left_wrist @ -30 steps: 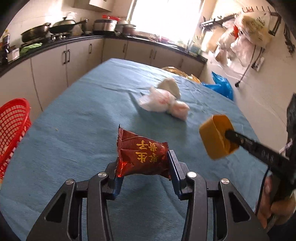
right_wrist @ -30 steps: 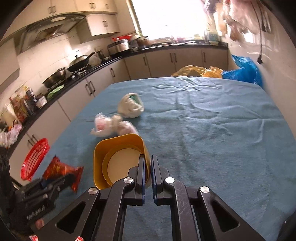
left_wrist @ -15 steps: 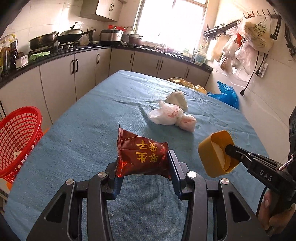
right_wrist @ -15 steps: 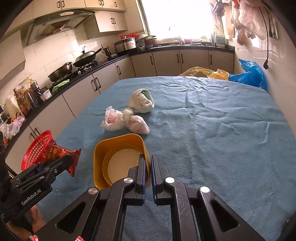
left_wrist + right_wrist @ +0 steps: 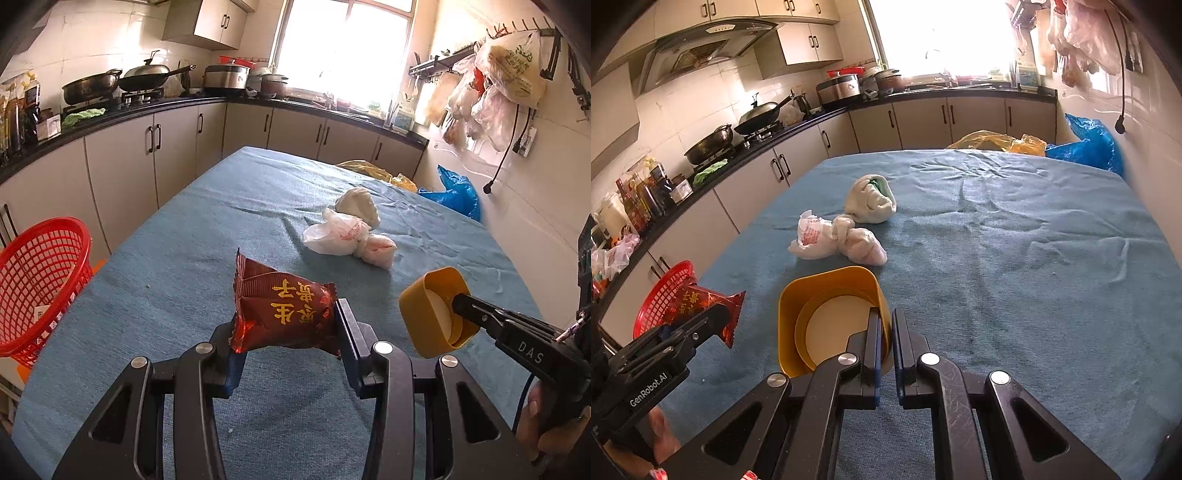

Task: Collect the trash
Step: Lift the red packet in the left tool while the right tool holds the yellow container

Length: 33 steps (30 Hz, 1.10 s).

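Note:
My left gripper (image 5: 286, 325) is shut on a dark red snack wrapper (image 5: 284, 315) with gold characters, held above the blue-covered table (image 5: 184, 266). My right gripper (image 5: 885, 332) is shut on the rim of a yellow plastic cup (image 5: 827, 314), held above the table; the cup also shows in the left wrist view (image 5: 432, 310). A knotted white plastic bag (image 5: 347, 240) and a crumpled white wad (image 5: 358, 201) lie on the table ahead. A red mesh basket (image 5: 33, 277) stands off the table's left edge. The wrapper also shows in the right wrist view (image 5: 701, 302).
Kitchen cabinets and a counter with pans (image 5: 110, 81) run along the left and back. Yellow (image 5: 369, 171) and blue (image 5: 458, 192) plastic bags sit past the table's far edge. Bags hang on the right wall (image 5: 495, 81).
Both grippers have drawn back and tilted up with their loads, so the table trash looks farther off. The red basket has come further into the left view. Both grips are unchanged.

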Available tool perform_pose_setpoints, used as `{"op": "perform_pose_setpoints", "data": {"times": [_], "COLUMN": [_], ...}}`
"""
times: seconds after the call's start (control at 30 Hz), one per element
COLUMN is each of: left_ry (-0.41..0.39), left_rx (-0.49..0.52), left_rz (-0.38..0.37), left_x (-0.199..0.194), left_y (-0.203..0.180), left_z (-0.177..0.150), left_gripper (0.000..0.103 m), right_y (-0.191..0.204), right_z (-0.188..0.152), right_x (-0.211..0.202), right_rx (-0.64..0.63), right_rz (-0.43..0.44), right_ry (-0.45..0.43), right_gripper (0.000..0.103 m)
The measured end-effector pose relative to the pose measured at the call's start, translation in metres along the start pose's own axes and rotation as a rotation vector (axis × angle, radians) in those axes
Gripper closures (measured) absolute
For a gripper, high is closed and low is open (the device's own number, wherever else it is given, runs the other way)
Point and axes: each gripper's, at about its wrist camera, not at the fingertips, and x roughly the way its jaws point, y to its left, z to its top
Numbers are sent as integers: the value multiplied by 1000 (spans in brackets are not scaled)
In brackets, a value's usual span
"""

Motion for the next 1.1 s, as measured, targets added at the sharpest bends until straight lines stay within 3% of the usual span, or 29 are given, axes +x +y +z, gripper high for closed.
{"op": "perform_pose_setpoints", "data": {"times": [1.1], "left_ry": [-48], "left_rx": [9], "left_rz": [41], "left_x": [-7], "left_y": [-1], "left_z": [-1], "left_gripper": [60], "right_y": [-3], "right_z": [4], "right_x": [-11], "right_rx": [21], "right_rz": [-4], "right_ry": [-42], "right_gripper": [97]}}
